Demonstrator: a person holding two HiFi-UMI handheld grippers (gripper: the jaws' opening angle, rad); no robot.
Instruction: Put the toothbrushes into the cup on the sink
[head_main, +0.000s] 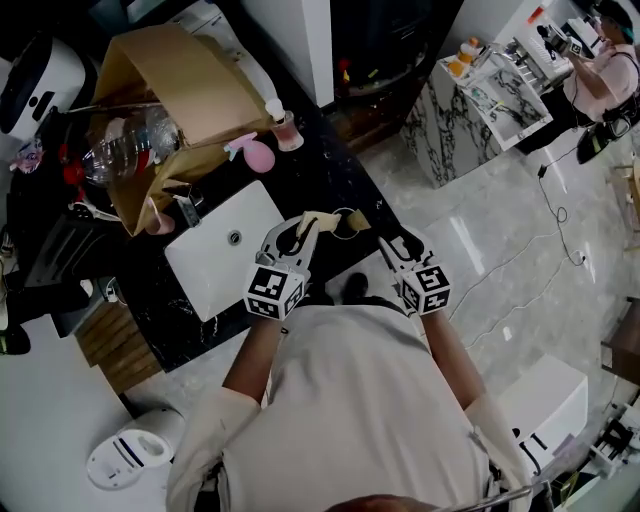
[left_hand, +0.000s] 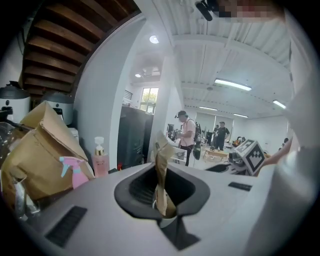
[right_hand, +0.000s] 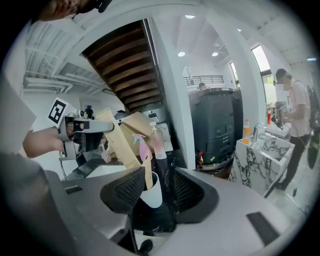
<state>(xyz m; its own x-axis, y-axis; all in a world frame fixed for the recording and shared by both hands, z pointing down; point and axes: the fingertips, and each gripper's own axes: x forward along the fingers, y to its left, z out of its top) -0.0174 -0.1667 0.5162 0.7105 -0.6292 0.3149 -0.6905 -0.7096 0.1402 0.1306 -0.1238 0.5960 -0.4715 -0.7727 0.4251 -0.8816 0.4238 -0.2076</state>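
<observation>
My left gripper (head_main: 298, 232) is shut on a toothbrush in a tan paper sleeve (head_main: 318, 220), gripped near one end (left_hand: 162, 170). In the right gripper view the sleeve (right_hand: 122, 147) slants down from the left gripper (right_hand: 111, 126) towards a white cup (right_hand: 152, 192), and a tan stick (right_hand: 148, 175) stands in that cup. The cup (head_main: 345, 222) is at the black counter's front edge, right of the white sink (head_main: 200, 275). My right gripper (right_hand: 159, 180) has its jaws on either side of the cup. The cup leans on the left pad, with a dark gap at the right one.
Behind the sink stand a torn cardboard box (head_main: 170, 90), a pink spray bottle (head_main: 255, 152) and a pump bottle (head_main: 283, 125). A clear plastic bottle (head_main: 130, 140) lies by the box. The faucet (head_main: 188, 208) is at the sink's far corner. People stand in the room beyond.
</observation>
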